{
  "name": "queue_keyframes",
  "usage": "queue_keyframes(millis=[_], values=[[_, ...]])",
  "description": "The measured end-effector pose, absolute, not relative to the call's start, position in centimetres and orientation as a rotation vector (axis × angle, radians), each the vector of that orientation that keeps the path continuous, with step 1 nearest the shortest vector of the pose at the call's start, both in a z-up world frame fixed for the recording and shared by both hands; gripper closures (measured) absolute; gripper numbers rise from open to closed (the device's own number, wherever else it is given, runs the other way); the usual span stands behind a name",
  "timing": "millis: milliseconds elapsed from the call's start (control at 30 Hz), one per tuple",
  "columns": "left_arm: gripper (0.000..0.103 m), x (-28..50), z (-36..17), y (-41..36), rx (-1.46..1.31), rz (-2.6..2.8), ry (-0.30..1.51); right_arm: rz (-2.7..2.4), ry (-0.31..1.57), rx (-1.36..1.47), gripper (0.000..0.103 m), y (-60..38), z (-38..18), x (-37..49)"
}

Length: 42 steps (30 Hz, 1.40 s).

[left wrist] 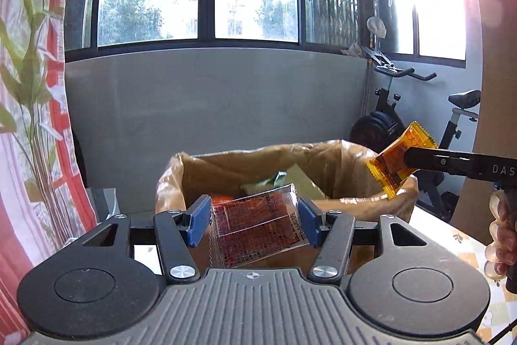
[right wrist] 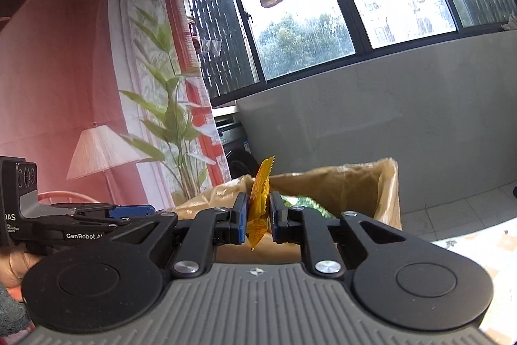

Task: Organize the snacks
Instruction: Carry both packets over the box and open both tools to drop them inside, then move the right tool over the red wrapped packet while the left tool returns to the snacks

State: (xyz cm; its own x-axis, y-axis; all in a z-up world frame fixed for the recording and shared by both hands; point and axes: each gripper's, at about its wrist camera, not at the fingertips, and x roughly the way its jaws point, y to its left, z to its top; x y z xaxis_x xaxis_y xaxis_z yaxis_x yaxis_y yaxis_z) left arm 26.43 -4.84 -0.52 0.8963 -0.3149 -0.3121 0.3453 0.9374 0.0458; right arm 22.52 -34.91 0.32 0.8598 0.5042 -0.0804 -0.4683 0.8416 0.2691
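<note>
A cardboard box lined with a brownish plastic bag stands on the bench, straight ahead of both hand-held grippers and a little below them. Its mouth is open upward, and some green and orange packets already lie inside. Judging from this, the coming move is a drop into that opening, so what matters is that each packet gets over the mouth and inside the rim before it is let go.

The left hand-held gripper sits just in front of the near rim, roughly centred on the box. Its jaws stand about half spread and pinch a flat red-patterned snack packet by its two side edges; the packet lies broadside between the blue pads, its long axis running across from pad to pad and tilted slightly up to the right.

The right hand-held gripper comes in from the right, at the box's right-hand rim. Its jaws are pressed nearly together on a thin yellow-orange snack packet, gripped around its middle. In the right wrist view this packet stands edge-on and upright, its long axis vertical, with ends sticking out above and below the pads.

The right packet looks nearer the rim than the middle.
</note>
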Motion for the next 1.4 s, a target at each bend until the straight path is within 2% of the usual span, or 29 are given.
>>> queue_keyframes(millis=[267, 367, 467, 533, 1067, 1267, 1333, 1400], values=[[0.042, 32.6, 0.5, -8.7, 0.131, -0.342, 0.322, 0.360, 0.206, 0.146, 0.088, -33.4, 0.2, 27.7], [0.034, 34.6, -0.6, -10.0, 0.146, -0.326, 0.373, 0.303, 0.239, 0.138, 0.087, -33.2, -0.9, 28.7], [0.032, 35.7, -1.8, -10.7, 0.143, -0.327, 0.429, 0.283, 0.263, 0.150, 0.085, -33.5, -1.5, 29.0], [0.028, 35.9, -2.5, -10.4, 0.142, -0.310, 0.439, 0.278, 0.261, 0.142, 0.073, -33.6, -1.6, 29.0], [0.027, 28.6, 1.6, -0.3, 0.060, -0.223, 0.411, 0.345, 0.186, 0.152, 0.072, -33.2, -1.2, 22.5], [0.027, 24.7, -0.7, 2.9, 0.035, -0.193, 0.463, 0.378, 0.179, 0.145, 0.072, -31.3, -2.0, 20.5], [0.027, 23.5, -2.1, 3.5, 0.029, -0.186, 0.483, 0.392, 0.168, 0.133, 0.066, -30.7, -2.7, 19.9], [0.027, 22.3, -4.0, 3.9, 0.021, -0.186, 0.514, 0.394, 0.192, 0.128, 0.066, -30.1, -3.6, 19.7]])
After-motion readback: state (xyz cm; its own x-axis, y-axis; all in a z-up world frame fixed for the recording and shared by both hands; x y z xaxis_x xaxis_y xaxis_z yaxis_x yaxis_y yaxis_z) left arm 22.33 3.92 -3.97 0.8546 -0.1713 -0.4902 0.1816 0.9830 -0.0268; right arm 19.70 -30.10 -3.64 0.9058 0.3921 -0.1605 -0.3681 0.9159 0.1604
